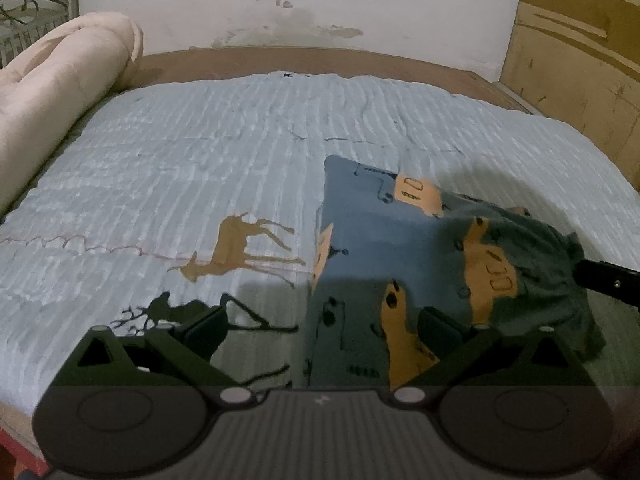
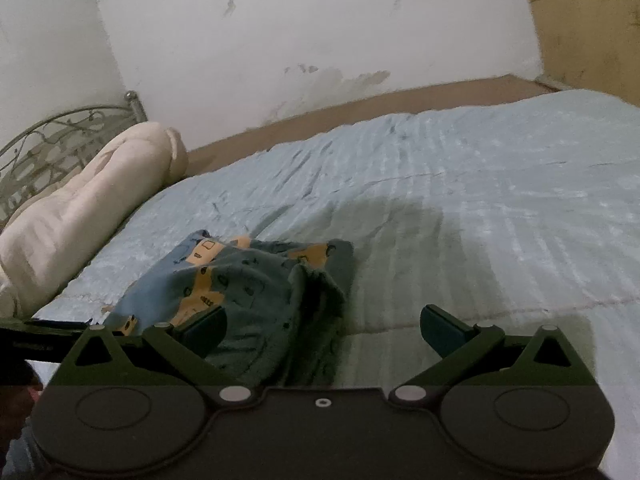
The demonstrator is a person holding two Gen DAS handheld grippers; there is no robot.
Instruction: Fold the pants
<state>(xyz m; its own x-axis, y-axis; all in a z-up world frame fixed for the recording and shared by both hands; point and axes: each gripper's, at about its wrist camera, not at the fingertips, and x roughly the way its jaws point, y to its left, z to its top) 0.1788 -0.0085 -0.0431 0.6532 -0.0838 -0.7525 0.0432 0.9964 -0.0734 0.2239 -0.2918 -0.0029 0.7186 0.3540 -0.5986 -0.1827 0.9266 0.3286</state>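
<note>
The blue-grey pants (image 1: 400,248) with orange patches lie folded in a compact pile on the light blue bedspread (image 1: 200,160). My left gripper (image 1: 320,330) is open just above the pile's near edge, nothing between its fingers. In the right wrist view the same pants (image 2: 256,280) sit left of centre, with a rumpled dark fold on their right side. My right gripper (image 2: 322,332) is open, its left finger (image 2: 204,334) over the cloth and its right finger over bare bedspread (image 2: 480,220). The tip of the other gripper (image 1: 608,280) shows at the pile's right edge.
A rolled cream blanket (image 1: 60,92) lies along the bed's left side by a metal headboard (image 2: 48,140). A brown bed frame edge (image 1: 280,60) and a stained white wall (image 1: 300,0) are behind. A wooden panel (image 1: 580,60) stands at the right. Deer prints (image 1: 236,248) mark the bedspread.
</note>
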